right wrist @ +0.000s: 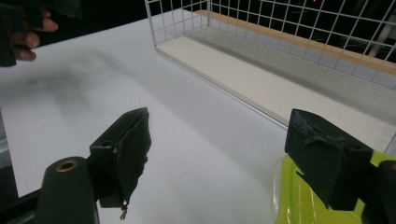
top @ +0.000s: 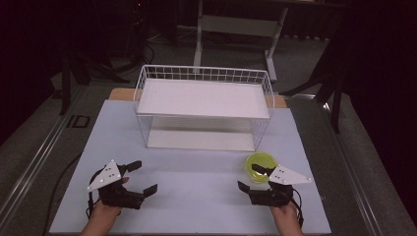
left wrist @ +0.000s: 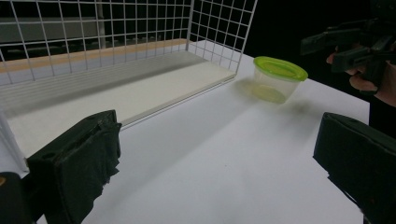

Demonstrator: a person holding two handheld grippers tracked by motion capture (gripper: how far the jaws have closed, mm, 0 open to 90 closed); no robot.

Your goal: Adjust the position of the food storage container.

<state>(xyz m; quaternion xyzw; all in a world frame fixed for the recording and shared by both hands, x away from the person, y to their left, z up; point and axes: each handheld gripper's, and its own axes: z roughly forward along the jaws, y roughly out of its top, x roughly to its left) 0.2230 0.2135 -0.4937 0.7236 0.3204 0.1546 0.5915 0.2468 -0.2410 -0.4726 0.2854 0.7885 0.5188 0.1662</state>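
Both of our grippers stand with their jaws spread wide and nothing between them: the left gripper (top: 139,178) low over the white table (top: 196,196) at its near left, the right gripper (top: 252,178) at the near right. We see the lime-lidded container (top: 260,165) just beside the right gripper's far jaw, which overlaps its lid from above. It sits on the table in front of the wire rack (top: 204,105), near the rack's right corner.

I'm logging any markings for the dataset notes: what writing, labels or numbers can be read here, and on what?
"ID": dark letters, seen sideways, on the grey floor strip left of the white table.
Green-lidded container, wire rack, left gripper and right gripper: no readable text.
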